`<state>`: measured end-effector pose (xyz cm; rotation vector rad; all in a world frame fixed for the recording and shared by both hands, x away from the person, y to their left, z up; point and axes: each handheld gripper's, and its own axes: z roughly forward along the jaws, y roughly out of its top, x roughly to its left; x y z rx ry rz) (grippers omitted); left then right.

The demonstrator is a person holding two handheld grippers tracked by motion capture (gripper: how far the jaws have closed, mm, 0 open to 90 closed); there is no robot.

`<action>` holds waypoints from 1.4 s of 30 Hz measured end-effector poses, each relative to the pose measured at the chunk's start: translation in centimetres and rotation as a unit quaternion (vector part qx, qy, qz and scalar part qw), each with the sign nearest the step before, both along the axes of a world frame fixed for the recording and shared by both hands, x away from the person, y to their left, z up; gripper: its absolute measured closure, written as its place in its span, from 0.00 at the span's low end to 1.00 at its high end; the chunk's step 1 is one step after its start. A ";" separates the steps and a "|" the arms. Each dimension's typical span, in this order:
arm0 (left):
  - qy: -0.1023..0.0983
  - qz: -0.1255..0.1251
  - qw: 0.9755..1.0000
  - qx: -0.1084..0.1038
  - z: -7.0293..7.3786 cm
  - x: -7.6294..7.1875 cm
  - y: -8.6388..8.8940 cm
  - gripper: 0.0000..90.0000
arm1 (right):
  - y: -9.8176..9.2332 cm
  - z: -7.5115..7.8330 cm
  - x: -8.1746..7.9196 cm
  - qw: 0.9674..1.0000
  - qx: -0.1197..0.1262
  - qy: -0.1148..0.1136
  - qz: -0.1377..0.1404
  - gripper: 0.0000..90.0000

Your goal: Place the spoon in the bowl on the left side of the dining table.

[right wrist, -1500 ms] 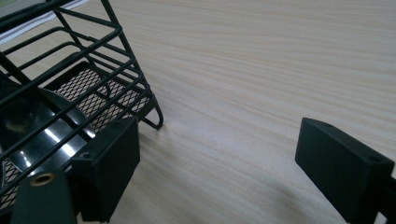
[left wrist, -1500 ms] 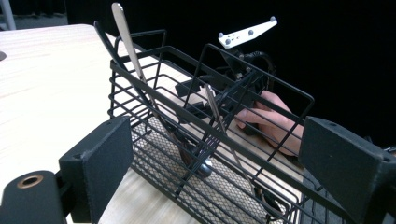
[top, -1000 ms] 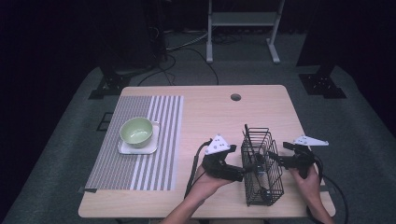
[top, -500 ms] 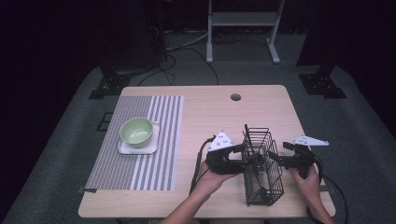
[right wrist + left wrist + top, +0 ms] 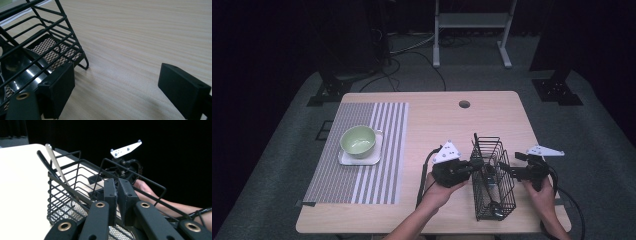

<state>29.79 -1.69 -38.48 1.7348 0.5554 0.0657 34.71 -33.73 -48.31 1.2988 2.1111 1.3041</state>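
A black wire basket (image 5: 492, 182) stands near the table's front right and holds a black utensil (image 5: 476, 143) leaning up at its far end. My left gripper (image 5: 472, 164) is at the basket's left rim; its jaws have just been closing and now pinch the top rim wire (image 5: 140, 191). In the left gripper view the pads (image 5: 110, 192) stand almost together around that wire, with a white handle (image 5: 56, 166) and a black handle (image 5: 45, 161) beyond. My right gripper (image 5: 508, 170) sits at the basket's right side, open (image 5: 120, 82), over bare wood beside the basket's foot (image 5: 85, 65).
A green bowl (image 5: 358, 140) rests on a white square plate (image 5: 343, 159) on a striped placemat (image 5: 382, 150) at the table's left. A cable hole (image 5: 464, 104) lies at the far middle. A metal stand (image 5: 472, 20) is on the floor beyond.
The left gripper's jaws have gone from wide open to shut on the basket's left rim. The right gripper and the basket have stayed put.
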 end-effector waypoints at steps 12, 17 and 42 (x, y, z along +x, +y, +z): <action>-0.010 0.006 0.999 -0.033 1.6 -0.3 0.5 0.99 | -0.2 0.0 0.0 1.000 0.009 0.002 -0.004 0.14; -0.016 0.014 0.999 -0.043 2.3 -0.4 0.8 0.99 | -0.1 0.0 0.0 1.000 0.007 0.002 -0.005 0.14; -0.023 0.040 0.995 -0.093 5.6 -0.9 2.8 1.00 | 0.0 0.0 0.0 1.000 0.001 0.005 -0.008 0.14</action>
